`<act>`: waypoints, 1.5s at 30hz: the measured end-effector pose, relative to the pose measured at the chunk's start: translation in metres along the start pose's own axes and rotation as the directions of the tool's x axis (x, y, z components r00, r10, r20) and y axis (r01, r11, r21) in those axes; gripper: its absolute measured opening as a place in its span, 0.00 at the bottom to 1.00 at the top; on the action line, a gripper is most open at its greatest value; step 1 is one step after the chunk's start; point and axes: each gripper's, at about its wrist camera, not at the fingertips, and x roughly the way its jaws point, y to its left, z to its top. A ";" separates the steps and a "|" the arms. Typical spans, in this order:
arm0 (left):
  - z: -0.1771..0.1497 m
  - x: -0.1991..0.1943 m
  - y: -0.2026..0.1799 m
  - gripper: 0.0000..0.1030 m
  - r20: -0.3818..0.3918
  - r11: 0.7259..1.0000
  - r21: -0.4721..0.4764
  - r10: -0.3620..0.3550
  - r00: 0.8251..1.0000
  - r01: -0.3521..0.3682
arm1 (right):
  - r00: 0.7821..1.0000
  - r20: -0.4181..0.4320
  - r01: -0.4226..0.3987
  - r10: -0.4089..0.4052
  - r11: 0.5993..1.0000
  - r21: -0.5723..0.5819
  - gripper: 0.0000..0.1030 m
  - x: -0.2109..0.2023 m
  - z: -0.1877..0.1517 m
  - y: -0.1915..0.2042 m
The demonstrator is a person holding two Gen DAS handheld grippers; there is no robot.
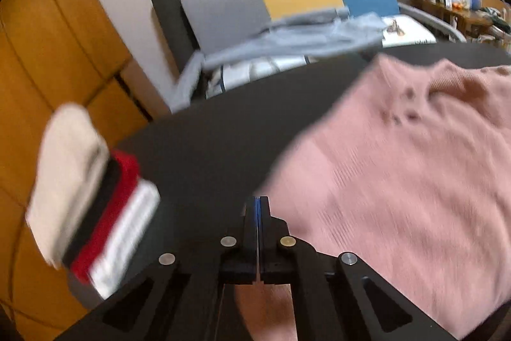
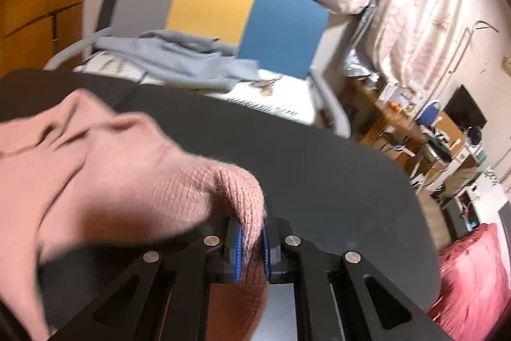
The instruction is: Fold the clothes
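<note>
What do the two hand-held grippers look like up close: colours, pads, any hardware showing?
Both look alike. The left hand-held gripper and right hand-held gripper have matte black fingers lined with blue pads, black angled linkage arms with triangular cut-outs, and round silver pivot pins; one left pin looks brass-coloured. No cables, markings or sleeves show.

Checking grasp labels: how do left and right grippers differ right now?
The right gripper is shut on a pinched-up fold of the pink sweater; the left gripper is shut, its pads meeting with no cloth seen between them. The right lifts knit off the table; the left sits beside the sweater's edge. Both are black with blue pads.
</note>
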 end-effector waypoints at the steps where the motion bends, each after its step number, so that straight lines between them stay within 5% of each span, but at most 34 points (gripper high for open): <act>1: 0.011 0.008 0.007 0.01 0.000 1.000 0.001 0.013 1.000 -0.013 | 1.000 -0.010 0.020 -0.020 1.000 -0.001 0.08 0.012 0.010 -0.008; 4: 0.030 0.054 0.018 0.01 -0.067 0.997 0.011 0.079 0.995 -0.079 | 0.996 -0.041 0.081 -0.081 0.997 -0.006 0.11 0.047 0.040 -0.033; 8: 0.024 0.103 0.010 0.01 -0.192 1.000 -0.022 -0.009 0.981 0.005 | 0.974 -0.213 0.093 -0.079 0.994 0.058 0.21 0.115 0.032 -0.046; 10: 0.015 0.099 -0.004 0.02 -0.187 0.999 -0.005 -0.047 0.981 0.047 | 0.985 -0.151 0.101 -0.080 0.985 0.137 0.24 0.100 0.027 -0.042; 12: 0.003 0.087 -0.018 0.07 -0.158 0.998 0.014 -0.062 0.986 0.065 | 0.999 -0.032 0.020 -0.013 0.975 0.220 0.25 0.071 0.027 -0.033; 13: -0.004 0.082 -0.023 0.19 -0.146 0.997 0.014 -0.067 0.987 0.070 | 0.999 0.021 -0.043 0.039 0.970 0.239 0.27 0.058 0.028 -0.025; 14: -0.009 0.080 -0.026 0.45 -0.143 0.998 0.004 -0.067 0.987 0.068 | 0.993 0.057 -0.116 0.106 0.967 0.225 0.28 0.048 0.029 -0.012; 16: -0.024 0.072 -0.022 0.69 -0.145 0.997 -0.064 -0.060 0.988 0.051 | 0.967 0.112 -0.246 0.228 0.952 0.182 0.29 0.031 0.031 0.016; 20: -0.044 0.045 -0.015 0.72 -0.132 0.987 -0.159 -0.053 0.990 0.032 | 0.942 0.067 -0.332 0.329 0.943 0.034 0.29 0.034 0.028 0.087; 23: -0.059 0.023 -0.013 0.90 -0.121 0.986 -0.169 -0.017 0.992 -0.004 | 0.951 -0.022 -0.309 0.308 0.949 -0.063 0.29 0.051 0.022 0.136; 26: -0.078 0.002 -0.021 0.89 -0.112 0.990 -0.143 -0.005 0.994 -0.011 | 0.975 -0.063 -0.223 0.215 0.959 -0.173 0.29 0.064 0.008 0.165; 28: -0.089 -0.010 -0.023 0.90 -0.098 0.983 -0.166 -0.099 0.990 0.082 | 0.985 -0.032 -0.175 0.172 0.963 -0.207 0.29 0.068 0.003 0.170; 31: -0.099 -0.010 -0.032 0.90 -0.142 0.955 -0.207 -0.247 0.959 0.215 | 0.982 -0.040 -0.189 0.185 0.969 -0.156 0.29 0.072 -0.002 0.154; 34: -0.106 -0.003 -0.056 0.95 -0.185 0.944 -0.194 -0.302 0.935 0.266 | 0.972 -0.051 -0.232 0.228 0.969 -0.083 0.30 0.076 -0.005 0.139; 36: -0.111 0.013 -0.079 0.99 -0.250 0.982 -0.083 -0.184 0.950 0.168 | 0.975 -0.054 -0.219 0.216 0.972 -0.082 0.30 0.077 -0.008 0.136; 37: -0.109 0.013 -0.078 0.96 -0.233 0.977 -0.109 -0.204 0.951 0.183 | 0.979 -0.055 -0.201 0.197 0.975 -0.092 0.30 0.076 -0.009 0.134; 39: -0.104 0.015 -0.074 0.65 -0.217 0.950 -0.183 -0.290 0.932 0.253 | 0.989 -0.056 -0.145 0.139 0.981 -0.127 0.30 0.076 -0.013 0.130; 41: -0.092 0.014 -0.068 0.25 -0.219 0.946 -0.202 -0.297 0.930 0.255 | 0.995 -0.059 -0.088 0.080 0.985 -0.147 0.30 0.075 -0.018 0.122; 42: -0.085 0.012 -0.066 0.24 -0.212 0.951 -0.181 -0.286 0.935 0.250 | 0.996 -0.062 -0.069 0.060 0.987 -0.147 0.30 0.076 -0.020 0.116; 43: -0.078 0.011 -0.064 0.10 -0.204 0.956 -0.159 -0.276 0.939 0.246 | 0.996 -0.065 -0.068 0.060 0.989 -0.133 0.30 0.077 -0.021 0.108; 45: -0.065 0.008 -0.058 0.11 -0.185 0.966 -0.115 -0.250 0.950 0.232 | 0.995 -0.074 -0.074 0.066 0.991 -0.108 0.30 0.079 -0.024 0.094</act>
